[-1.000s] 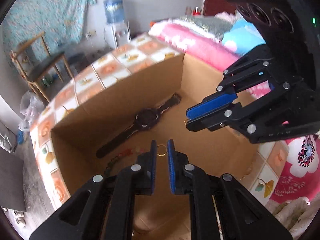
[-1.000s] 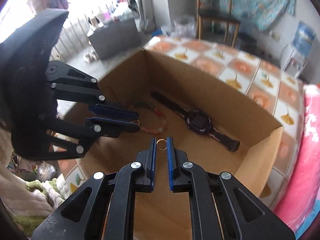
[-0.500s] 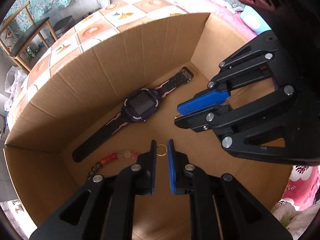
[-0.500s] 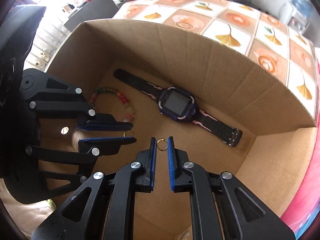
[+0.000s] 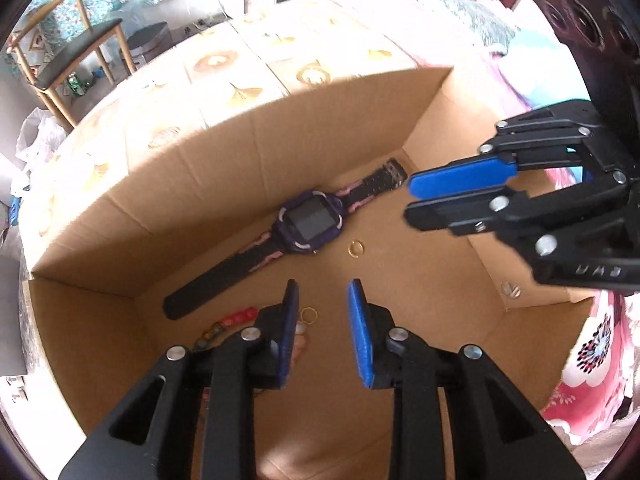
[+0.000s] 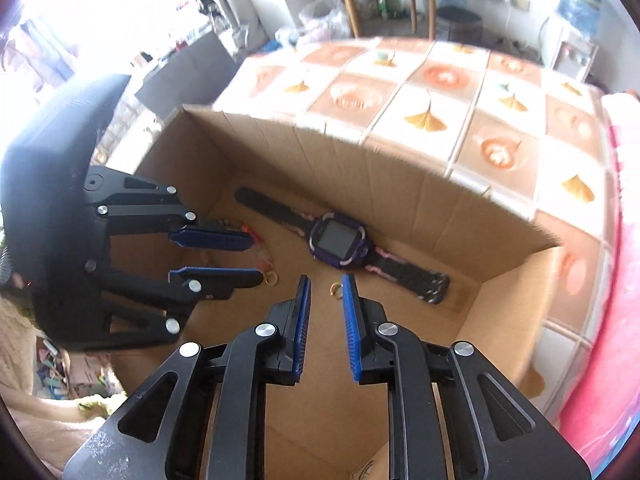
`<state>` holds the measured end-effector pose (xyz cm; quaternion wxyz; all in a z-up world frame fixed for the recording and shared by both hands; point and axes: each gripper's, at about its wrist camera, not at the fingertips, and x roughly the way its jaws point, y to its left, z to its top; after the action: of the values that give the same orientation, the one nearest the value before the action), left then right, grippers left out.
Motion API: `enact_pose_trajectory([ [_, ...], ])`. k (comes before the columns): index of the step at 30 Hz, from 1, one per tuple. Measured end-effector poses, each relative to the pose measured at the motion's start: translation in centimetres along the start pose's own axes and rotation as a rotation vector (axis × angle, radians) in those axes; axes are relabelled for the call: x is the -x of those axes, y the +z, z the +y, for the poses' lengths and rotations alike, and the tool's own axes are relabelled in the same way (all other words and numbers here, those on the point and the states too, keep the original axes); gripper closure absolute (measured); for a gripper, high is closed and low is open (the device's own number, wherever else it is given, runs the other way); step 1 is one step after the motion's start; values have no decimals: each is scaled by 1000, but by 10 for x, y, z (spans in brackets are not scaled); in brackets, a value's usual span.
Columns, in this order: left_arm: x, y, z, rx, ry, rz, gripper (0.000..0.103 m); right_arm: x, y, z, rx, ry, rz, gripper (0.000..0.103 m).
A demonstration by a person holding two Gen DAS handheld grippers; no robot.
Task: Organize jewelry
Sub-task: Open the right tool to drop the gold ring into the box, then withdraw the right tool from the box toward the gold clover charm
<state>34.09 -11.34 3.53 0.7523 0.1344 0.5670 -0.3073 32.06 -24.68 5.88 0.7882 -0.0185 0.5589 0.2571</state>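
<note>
Both small gold rings have just been let go: the left gripper point(image 5: 323, 334) has just spread its jaws and its ring point(image 5: 309, 314) lies on the cardboard box point(image 5: 224, 168) floor at lower centre, while the right gripper point(image 6: 325, 316) has also been opening, its ring point(image 6: 335, 289) lying loose between the pads. With watch point(image 5: 310, 222) and bead bracelet point(image 5: 230, 322) already inside, this drop looks done
</note>
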Motion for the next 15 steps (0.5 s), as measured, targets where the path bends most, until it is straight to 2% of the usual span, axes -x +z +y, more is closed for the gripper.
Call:
enact_pose_trajectory([
  [3, 30, -8, -1, 2, 13, -81, 78, 31, -8, 3, -1, 20, -96, 83],
  [4, 44, -15, -4, -3, 16, -116, 75, 44, -11, 5, 3, 27, -135, 80],
  [6, 75, -29, -9, -10, 21, -206, 66, 73, -21, 17, 13, 31, -229, 72],
  [8, 102, -45, -14, -17, 16, -301, 53, 98, -37, 28, 26, 61, -315, 61],
  [11, 136, -93, -24, -12, 32, -459, 34, 123, -80, 50, 51, 138, -422, 52],
  [13, 145, -121, -32, -11, 50, -529, 26, 131, -112, 62, 68, 194, -478, 47],
  [15, 145, -154, -44, -29, 65, -561, 21, 133, -130, 68, 71, 216, -490, 46],
])
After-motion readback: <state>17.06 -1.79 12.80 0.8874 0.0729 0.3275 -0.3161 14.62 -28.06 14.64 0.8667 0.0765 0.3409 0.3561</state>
